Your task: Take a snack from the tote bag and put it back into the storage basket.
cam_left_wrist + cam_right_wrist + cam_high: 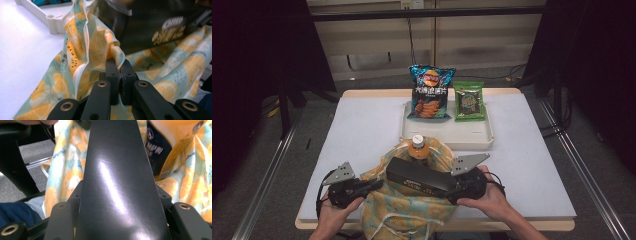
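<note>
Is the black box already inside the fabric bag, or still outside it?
Still outside: the black box lies across the mouth of the fabric bag, gripped by the right tool, beside the bottle standing inside.

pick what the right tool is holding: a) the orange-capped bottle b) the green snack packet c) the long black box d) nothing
c: the right tool is clamped on the end of the long black box, which lies across the mouth of the fruit-print bag.
</note>
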Demonstrator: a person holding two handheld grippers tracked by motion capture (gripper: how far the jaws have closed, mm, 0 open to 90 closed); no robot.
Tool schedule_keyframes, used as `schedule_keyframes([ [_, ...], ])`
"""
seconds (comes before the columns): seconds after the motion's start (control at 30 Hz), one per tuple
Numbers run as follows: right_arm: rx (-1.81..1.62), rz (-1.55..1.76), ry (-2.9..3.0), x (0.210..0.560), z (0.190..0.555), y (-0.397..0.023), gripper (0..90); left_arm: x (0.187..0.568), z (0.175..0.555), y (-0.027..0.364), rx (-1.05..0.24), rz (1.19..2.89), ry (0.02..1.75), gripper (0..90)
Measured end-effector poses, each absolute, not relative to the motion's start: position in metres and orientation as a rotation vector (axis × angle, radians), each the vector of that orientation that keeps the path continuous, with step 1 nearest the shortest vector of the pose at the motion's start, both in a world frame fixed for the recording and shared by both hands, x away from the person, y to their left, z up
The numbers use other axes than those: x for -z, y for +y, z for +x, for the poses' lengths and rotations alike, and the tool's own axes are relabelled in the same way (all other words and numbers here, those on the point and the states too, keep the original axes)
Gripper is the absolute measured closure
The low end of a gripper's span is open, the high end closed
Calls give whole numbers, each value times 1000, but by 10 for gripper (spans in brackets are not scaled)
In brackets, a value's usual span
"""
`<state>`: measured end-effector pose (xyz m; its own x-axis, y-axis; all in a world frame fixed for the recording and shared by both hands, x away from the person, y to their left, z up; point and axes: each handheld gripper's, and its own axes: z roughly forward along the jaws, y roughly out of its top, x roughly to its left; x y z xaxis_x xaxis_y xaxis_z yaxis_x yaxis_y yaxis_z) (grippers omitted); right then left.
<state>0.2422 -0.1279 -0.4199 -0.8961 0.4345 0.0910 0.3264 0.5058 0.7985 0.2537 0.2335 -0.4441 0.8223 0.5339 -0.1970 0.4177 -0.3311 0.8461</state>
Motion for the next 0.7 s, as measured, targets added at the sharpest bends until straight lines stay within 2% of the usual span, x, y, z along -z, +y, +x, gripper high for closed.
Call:
schedule_keyframes([
  [0.23,-1388,670,2573,411,249,-128,446,448,258,234,-130,1986,724,864],
  [0.37,-1403,656,2534,400,252,-130,446,446,257,230,-120,1976,705,821],
  [0.53,-1412,648,2546,397,256,-129,446,443,256,223,-133,1976,672,678],
  [0.7,-1413,601,2557,391,259,-130,446,440,258,227,-151,1937,674,613],
])
